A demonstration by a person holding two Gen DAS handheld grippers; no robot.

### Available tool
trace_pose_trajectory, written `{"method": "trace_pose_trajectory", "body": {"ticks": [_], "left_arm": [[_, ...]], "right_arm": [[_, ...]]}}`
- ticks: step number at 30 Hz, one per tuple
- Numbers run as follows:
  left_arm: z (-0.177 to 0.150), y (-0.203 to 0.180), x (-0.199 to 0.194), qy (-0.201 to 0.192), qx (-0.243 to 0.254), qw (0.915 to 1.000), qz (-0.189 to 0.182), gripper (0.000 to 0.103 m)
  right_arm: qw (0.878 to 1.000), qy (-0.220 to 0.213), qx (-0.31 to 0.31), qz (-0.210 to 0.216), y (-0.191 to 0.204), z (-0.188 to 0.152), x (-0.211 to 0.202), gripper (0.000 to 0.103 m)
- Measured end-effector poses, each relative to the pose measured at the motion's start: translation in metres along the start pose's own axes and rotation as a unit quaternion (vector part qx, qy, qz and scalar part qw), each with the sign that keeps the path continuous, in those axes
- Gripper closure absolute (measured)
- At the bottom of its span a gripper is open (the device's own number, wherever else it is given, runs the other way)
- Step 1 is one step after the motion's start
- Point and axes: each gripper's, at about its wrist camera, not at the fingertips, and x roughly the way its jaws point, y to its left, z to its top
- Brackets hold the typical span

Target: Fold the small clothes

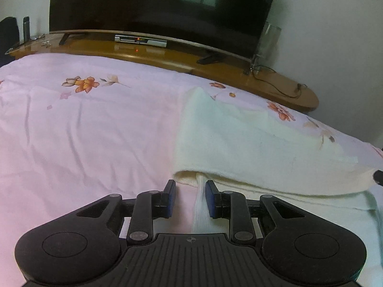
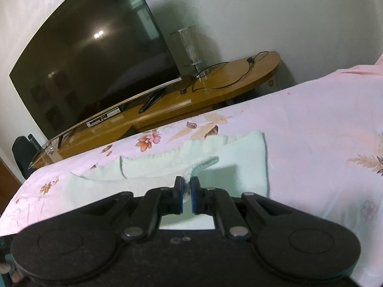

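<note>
A pale cream-green knit garment (image 1: 251,143) lies on the pink floral bedsheet (image 1: 83,131), partly folded over itself. My left gripper (image 1: 190,189) is open at the garment's near left corner, with a white strip of the fabric (image 1: 199,205) lying between its fingers. In the right wrist view the same garment (image 2: 241,162) lies spread on the sheet (image 2: 323,143). My right gripper (image 2: 187,186) is shut on a ribbed edge of the garment (image 2: 203,165) and holds that edge lifted above the rest of the cloth.
A long wooden TV bench (image 1: 167,55) runs along the far side of the bed, carrying a large dark TV (image 1: 155,4), a set-top box (image 1: 140,40), a glass lamp (image 2: 189,47) and a black cable (image 2: 229,74). A black chair (image 2: 21,155) stands at the left.
</note>
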Motion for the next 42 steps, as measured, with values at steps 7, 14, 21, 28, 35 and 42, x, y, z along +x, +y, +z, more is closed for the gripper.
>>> {"method": "trace_pose_trajectory", "body": {"ticks": [7,14,21,28,35,42], "left_arm": [[0.007,0.002,0.007,0.002,-0.014,0.9998,-0.01,0.077],[0.012,0.004,0.01,-0.007,-0.035,0.9989,-0.029,0.077],[0.009,-0.003,0.021,0.004,0.003,1.0,-0.006,0.077],[0.011,-0.003,0.023,0.009,0.018,0.9997,-0.013,0.074],[0.011,0.002,0.023,0.013,0.017,0.9993,-0.03,0.074],[0.013,0.007,0.025,0.019,0.019,0.9987,-0.044,0.074]], "right_arm": [[1.0,-0.007,0.004,0.004,-0.004,0.001,0.0,0.095],[1.0,-0.011,0.009,0.002,-0.01,0.003,-0.004,0.095],[1.0,-0.018,0.012,-0.01,-0.012,0.0,-0.008,0.095],[0.999,-0.016,0.025,-0.043,-0.035,-0.001,-0.017,0.096],[0.997,0.006,0.021,-0.075,-0.045,-0.015,-0.011,0.096],[0.997,0.007,0.017,-0.073,-0.044,-0.016,-0.013,0.096]]}}
